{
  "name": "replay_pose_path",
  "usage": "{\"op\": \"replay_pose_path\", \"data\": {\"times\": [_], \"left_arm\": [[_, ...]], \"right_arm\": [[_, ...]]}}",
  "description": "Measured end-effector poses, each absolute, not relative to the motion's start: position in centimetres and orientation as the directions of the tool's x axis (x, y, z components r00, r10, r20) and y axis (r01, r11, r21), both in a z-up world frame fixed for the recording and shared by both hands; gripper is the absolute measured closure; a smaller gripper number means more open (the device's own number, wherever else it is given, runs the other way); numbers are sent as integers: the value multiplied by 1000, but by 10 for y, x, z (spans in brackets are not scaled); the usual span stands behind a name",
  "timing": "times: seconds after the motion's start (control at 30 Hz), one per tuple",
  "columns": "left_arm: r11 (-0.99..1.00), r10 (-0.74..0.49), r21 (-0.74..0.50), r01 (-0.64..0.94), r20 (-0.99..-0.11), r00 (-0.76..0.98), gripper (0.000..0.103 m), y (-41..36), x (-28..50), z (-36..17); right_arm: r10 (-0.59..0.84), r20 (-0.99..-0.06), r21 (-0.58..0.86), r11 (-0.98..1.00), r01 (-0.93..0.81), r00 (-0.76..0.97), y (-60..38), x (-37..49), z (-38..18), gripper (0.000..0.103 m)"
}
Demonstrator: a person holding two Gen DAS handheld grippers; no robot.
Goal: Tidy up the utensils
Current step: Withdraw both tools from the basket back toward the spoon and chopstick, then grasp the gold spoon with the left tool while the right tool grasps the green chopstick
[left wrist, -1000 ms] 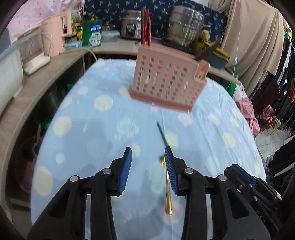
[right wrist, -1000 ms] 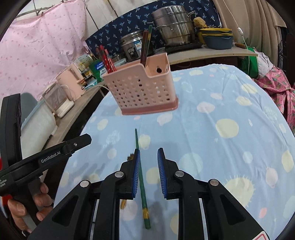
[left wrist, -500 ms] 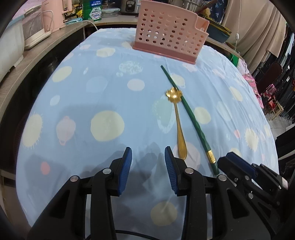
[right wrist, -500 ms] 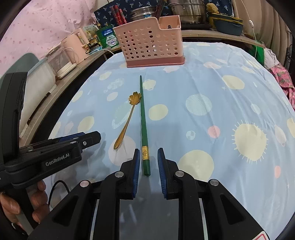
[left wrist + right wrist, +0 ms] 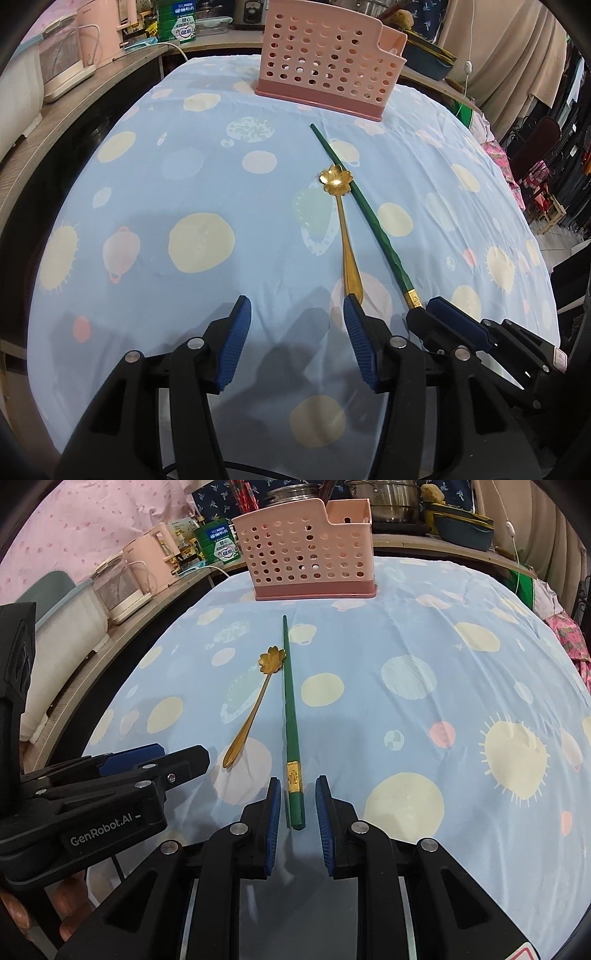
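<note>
While the right gripper (image 5: 294, 805) sits low with its blue pads straddling the thick butt of the green chopstick (image 5: 289, 716), the step in hand looks to be the pickup of that stick. The jaws stand parted, a narrow gap on each side, and nothing is clamped yet. To do it well, I would close squarely across the shaft on or just behind the gold band (image 5: 293, 781), where the stick is thickest, so the pads bite flat faces, not the taper. Keep the fingers level with the cloth so they do not pinch the spotted blue tablecloth (image 5: 424, 709) along with it.

The chopstick lies flat on the cloth, its long axis running nearly straight away from the right gripper. Its thin tip points at the pink perforated utensil holder (image 5: 306, 550) and stops short of the base; its butt end lies between the pads. Held by the butt, the long stick will want to droop at the tip, so a firm grip matters before tipping it upright over the holder.

The gold flower-bowl spoon (image 5: 341, 229) lies just left of the stick, bowl toward the holder, handle angling away. Its bowl is beside the shaft, perhaps touching. The left gripper (image 5: 297, 332) is wide open and empty, its right pad near the spoon's handle end
</note>
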State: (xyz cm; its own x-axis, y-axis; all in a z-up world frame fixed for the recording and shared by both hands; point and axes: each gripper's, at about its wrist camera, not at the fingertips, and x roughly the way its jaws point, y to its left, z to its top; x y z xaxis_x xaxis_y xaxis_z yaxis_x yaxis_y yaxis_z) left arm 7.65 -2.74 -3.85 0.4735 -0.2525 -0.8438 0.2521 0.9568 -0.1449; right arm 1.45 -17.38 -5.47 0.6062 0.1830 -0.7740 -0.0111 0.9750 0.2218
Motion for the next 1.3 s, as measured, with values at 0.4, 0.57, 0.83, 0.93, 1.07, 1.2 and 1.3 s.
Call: {"op": "replay_pose_path", "data": {"times": [0.4,0.57,0.83,0.93,1.07,1.2,1.3], "left_arm": [[953,-264,-156,259,-846,463,45,-31,77,-41],[950,-270,-159,268,-848,456,45,-38,78,-42],[947,-263,-136,291,-847,461,45,-51,85,-45],[945,-258,-120,303,-845,469,46,-57,86,-45],[943,-243,-89,320,-842,481,51,-63,85,-47],[939,-252,-90,332,-838,484,61,-63,83,-47],[937,-265,-106,333,-836,480,77,-61,83,-46]], "right_arm": [[164,-772,225,974,22,614,-183,14,-58,95],[152,-770,230,972,49,620,-192,12,-58,95],[150,-768,245,967,70,623,-202,8,-60,95],[149,-768,244,967,69,623,-202,8,-60,95],[151,-767,245,967,68,623,-202,8,-60,95],[150,-767,244,968,67,624,-202,8,-61,95],[150,-767,244,967,67,624,-202,8,-61,95]]}}
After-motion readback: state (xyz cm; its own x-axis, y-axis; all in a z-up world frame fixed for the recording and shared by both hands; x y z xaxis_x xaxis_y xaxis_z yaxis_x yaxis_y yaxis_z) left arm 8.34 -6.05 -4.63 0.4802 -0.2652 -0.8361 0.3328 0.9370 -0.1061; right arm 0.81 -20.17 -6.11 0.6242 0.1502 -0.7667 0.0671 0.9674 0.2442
